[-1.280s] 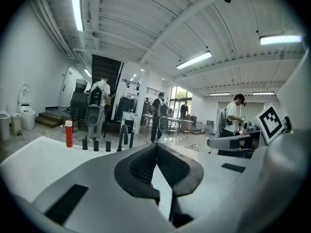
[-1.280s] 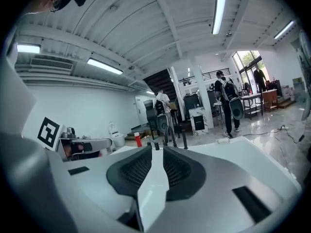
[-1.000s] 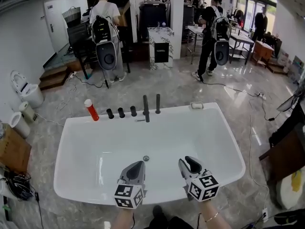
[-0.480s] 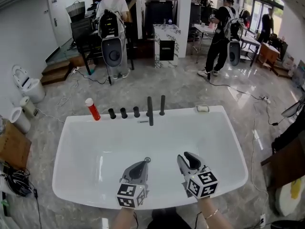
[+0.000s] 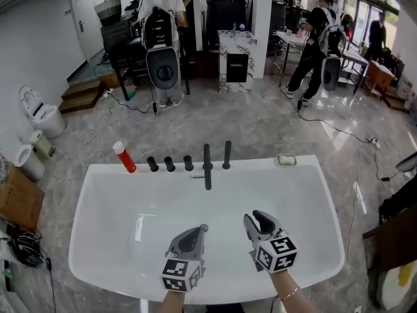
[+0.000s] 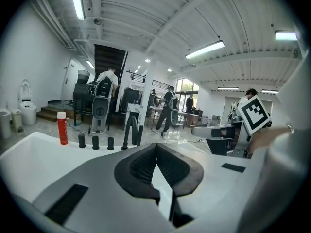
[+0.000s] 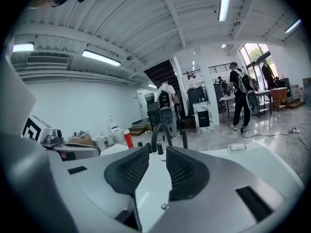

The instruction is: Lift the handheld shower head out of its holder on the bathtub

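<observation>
The handheld shower head (image 5: 227, 155) is a black upright stick in its holder on the far rim of the white bathtub (image 5: 98, 253), just right of the black spout (image 5: 207, 167). It also shows as a thin post in the left gripper view (image 6: 140, 135) and the right gripper view (image 7: 184, 128). Both grippers hang over the tub's near half, well short of the fixtures. My left gripper (image 5: 197, 231) (image 6: 156, 147) is shut with its tips touching and nothing in it. My right gripper (image 5: 257, 218) (image 7: 156, 152) is open and empty, pointed at the spout (image 7: 160, 132).
Three black knobs (image 5: 169, 164) and a red bottle (image 5: 124, 157) stand left of the spout on the rim. A soap dish (image 5: 286, 160) sits on the rim's right end. People with backpacks stand beyond on the marble floor. A toilet (image 5: 39, 117) is at the far left.
Both grippers have moved forward over the tub toward the fixtures on the far rim. The rim and fixtures now sit lower and closer in the head view.
</observation>
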A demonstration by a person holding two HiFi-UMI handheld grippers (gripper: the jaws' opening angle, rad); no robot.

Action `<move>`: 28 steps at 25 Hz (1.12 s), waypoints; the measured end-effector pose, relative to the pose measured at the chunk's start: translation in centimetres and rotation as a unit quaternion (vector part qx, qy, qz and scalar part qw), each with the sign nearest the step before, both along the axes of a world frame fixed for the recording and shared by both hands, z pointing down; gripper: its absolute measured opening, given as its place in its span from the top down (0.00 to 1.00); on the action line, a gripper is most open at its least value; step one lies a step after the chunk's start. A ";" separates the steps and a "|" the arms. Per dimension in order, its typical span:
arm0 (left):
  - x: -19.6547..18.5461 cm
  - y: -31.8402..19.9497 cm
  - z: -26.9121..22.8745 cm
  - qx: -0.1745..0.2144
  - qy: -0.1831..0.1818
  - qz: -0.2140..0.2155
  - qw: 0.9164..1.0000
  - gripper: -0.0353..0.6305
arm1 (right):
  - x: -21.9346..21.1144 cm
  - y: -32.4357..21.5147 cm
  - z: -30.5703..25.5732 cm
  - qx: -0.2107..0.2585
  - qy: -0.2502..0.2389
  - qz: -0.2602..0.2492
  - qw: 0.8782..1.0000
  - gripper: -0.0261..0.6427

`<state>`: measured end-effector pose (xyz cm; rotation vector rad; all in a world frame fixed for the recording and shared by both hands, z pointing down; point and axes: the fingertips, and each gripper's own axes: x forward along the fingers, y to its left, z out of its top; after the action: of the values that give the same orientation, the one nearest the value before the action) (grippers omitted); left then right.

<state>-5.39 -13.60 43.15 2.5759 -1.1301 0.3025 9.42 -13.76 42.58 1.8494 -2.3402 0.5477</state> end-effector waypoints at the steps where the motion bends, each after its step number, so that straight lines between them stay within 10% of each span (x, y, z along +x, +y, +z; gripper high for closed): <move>1: 0.6 -1.0 0.5 -0.002 -0.001 -0.002 1.000 0.92 | 0.7 -1.2 0.6 -0.002 0.001 -0.002 1.000 0.79; 28: 10.2 -18.8 16.4 -0.037 -0.019 -0.036 0.998 0.92 | 9.1 -29.4 19.5 -0.019 0.028 -0.037 0.999 0.79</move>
<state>4.80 -32.37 59.58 2.4686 -1.1990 0.3719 18.57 -43.18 62.04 1.7298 -2.3350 0.5213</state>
